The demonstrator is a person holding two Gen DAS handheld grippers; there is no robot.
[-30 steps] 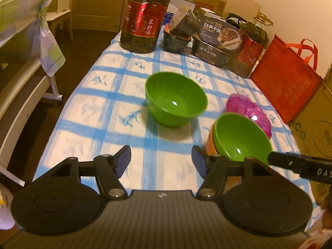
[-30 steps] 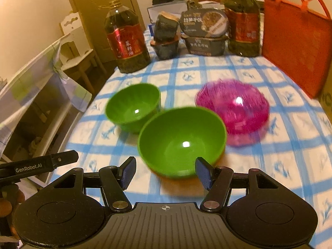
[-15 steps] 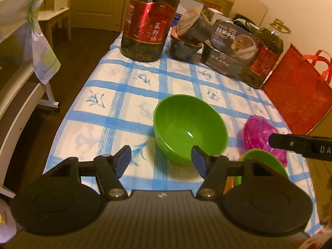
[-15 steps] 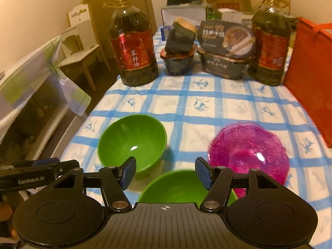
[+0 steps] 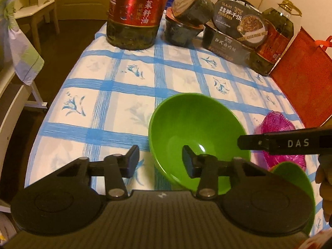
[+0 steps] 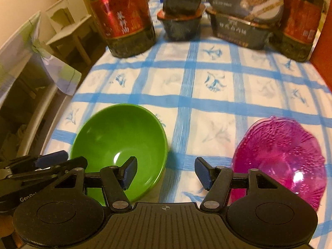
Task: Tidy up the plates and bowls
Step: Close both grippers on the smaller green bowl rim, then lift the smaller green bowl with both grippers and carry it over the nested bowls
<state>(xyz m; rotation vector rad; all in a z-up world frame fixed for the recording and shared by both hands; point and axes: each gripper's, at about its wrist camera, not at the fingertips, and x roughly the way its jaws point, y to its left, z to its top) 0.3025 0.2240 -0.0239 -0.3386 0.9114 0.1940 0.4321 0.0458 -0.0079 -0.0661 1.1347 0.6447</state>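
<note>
Green glossy bowl (image 5: 199, 132) on checked cloth (image 5: 116, 95), its near rim between closing left gripper (image 5: 159, 160) jaws, unpinched | right gripper (image 6: 165, 172) jaws closing over bare cloth, pink ribbed dish (image 6: 284, 153) beside; oil bottle (image 6: 122, 18) behind

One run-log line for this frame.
left gripper: closing astride green plastic bowl rim | right gripper: open, empty | pink glass dish: untouched

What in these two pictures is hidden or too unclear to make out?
- Second green bowl, left wrist view: mostly hidden behind the gripper body; absent from the right wrist view.
- Pink dish, left wrist view: partly crossed by the other gripper's black bar.
- Oil bottles, right wrist view: tops cut off by the edge, labels blurred.
- Near green bowl, right wrist view: near rim behind the jaws.
</note>
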